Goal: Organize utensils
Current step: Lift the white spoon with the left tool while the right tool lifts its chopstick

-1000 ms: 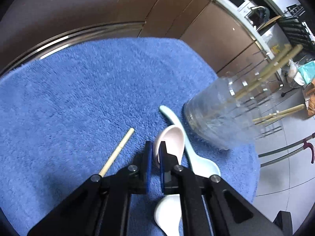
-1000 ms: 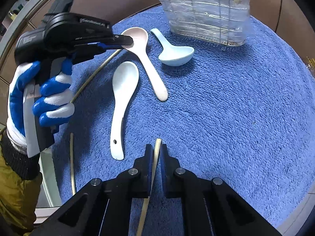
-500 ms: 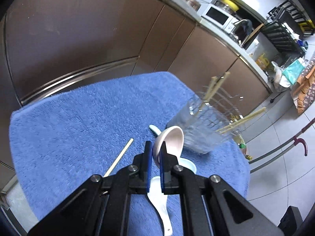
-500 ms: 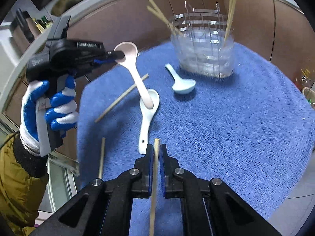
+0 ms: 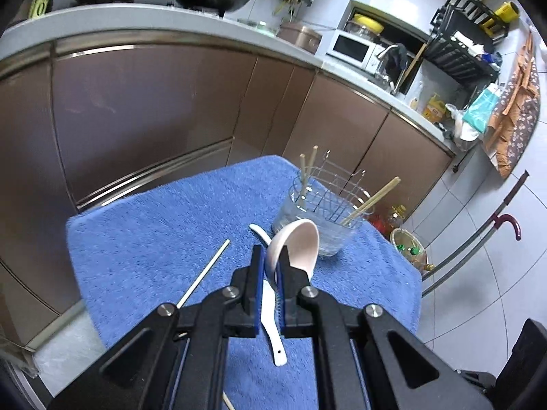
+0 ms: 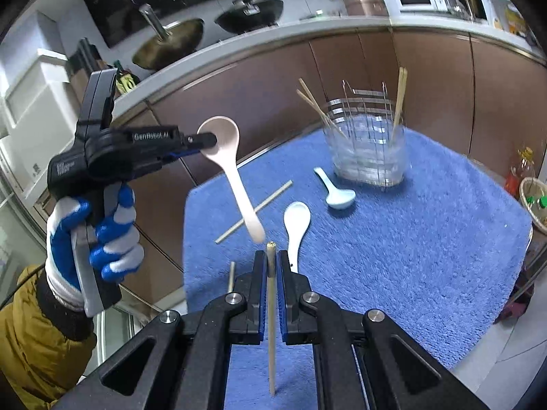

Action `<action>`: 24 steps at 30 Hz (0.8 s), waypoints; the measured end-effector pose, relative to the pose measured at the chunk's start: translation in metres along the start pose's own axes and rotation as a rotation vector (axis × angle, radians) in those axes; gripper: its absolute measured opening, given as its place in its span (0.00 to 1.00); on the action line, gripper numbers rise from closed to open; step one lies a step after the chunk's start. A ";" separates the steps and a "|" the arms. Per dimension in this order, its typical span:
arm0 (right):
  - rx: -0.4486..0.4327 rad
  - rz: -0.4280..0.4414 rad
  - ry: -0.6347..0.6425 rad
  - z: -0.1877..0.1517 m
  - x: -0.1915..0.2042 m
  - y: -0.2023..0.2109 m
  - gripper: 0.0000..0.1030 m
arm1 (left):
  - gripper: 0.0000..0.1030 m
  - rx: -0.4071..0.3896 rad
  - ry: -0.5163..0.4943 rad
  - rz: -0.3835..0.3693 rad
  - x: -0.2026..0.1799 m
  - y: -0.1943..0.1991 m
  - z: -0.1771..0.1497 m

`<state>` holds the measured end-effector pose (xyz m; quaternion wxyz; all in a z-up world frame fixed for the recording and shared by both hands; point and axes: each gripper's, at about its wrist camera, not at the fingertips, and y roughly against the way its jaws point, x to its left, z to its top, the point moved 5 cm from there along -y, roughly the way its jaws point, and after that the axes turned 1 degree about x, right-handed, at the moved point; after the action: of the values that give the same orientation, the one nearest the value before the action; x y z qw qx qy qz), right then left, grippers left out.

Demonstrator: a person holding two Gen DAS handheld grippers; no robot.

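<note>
My left gripper point(image 5: 271, 256) is shut on the bowl of a pink spoon point(image 5: 297, 244) and holds it high above the blue towel point(image 5: 154, 239); in the right wrist view the left gripper point(image 6: 201, 143) and the hanging pink spoon point(image 6: 236, 177) show at the left. My right gripper point(image 6: 270, 263) is shut on a chopstick point(image 6: 271, 307), lifted above the towel point(image 6: 410, 239). A clear wire utensil holder point(image 6: 367, 150) with several chopsticks stands at the far end; it also shows in the left wrist view point(image 5: 324, 212). A white spoon point(image 6: 296, 225), a light blue spoon point(image 6: 336, 194) and loose chopsticks point(image 6: 256, 210) lie on the towel.
Brown kitchen cabinets point(image 5: 154, 102) and a counter with woks point(image 6: 171, 41) stand behind the table. A basket with bottles point(image 5: 408, 246) sits on the floor to the right. A cane point(image 5: 506, 222) leans beyond the table edge.
Both grippers have risen well above the towel. The pink spoon came up off the towel in the left gripper, and the chopstick rose in the right gripper.
</note>
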<state>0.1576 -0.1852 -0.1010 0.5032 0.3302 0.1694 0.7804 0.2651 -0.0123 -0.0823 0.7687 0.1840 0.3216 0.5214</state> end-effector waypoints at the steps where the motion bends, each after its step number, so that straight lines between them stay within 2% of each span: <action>1: -0.009 0.002 0.004 0.001 0.003 0.004 0.06 | 0.06 -0.008 0.002 -0.003 -0.001 0.008 -0.002; 8: -0.083 -0.005 0.036 0.009 0.017 0.033 0.06 | 0.06 -0.048 -0.012 0.004 -0.006 0.041 -0.002; 14: -0.142 -0.015 0.020 0.022 0.007 0.047 0.06 | 0.06 -0.075 -0.038 0.006 -0.014 0.055 0.004; 20: -0.206 -0.046 0.004 0.050 -0.015 0.060 0.06 | 0.06 -0.100 -0.099 0.011 -0.038 0.052 0.028; 24: -0.269 -0.074 0.010 0.082 -0.029 0.072 0.06 | 0.06 -0.133 -0.136 0.021 -0.060 0.042 0.052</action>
<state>0.1731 -0.2487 -0.0088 0.5706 0.2491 0.0777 0.7786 0.2576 -0.0488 -0.0002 0.7937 0.1711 0.2314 0.5360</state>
